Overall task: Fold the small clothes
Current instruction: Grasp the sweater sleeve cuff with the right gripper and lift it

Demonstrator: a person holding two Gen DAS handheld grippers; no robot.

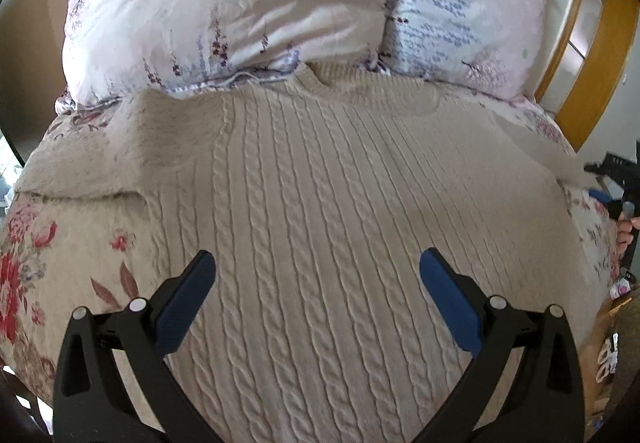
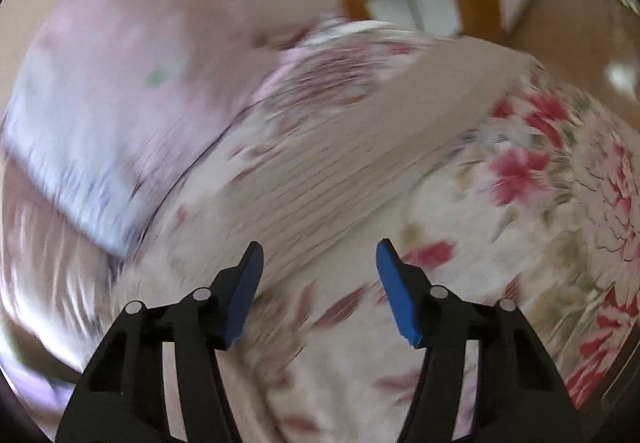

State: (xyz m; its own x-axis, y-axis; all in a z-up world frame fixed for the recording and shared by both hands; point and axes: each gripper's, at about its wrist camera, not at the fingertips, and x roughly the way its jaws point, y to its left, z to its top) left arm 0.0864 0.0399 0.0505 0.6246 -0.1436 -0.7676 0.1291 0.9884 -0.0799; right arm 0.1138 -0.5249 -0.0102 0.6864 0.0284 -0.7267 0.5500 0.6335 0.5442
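A cream cable-knit sweater (image 1: pixel 320 179) lies flat on the bed, neck toward the pillows, its left sleeve (image 1: pixel 120 147) spread out to the left. My left gripper (image 1: pixel 316 263) is open and empty, hovering over the sweater's lower body. The right wrist view is motion-blurred; a cream ribbed sleeve (image 2: pixel 360 147) runs diagonally across the floral cover. My right gripper (image 2: pixel 320 255) is open and empty just below that sleeve. Its black body also shows in the left wrist view (image 1: pixel 624 195) at the right edge.
A floral bed cover (image 1: pixel 48 251) lies under the sweater. Two pale floral pillows (image 1: pixel 240 3) stand at the head of the bed. A yellow wooden headboard frame (image 1: pixel 592 55) rises at the back right. The bed's edges fall away left and right.
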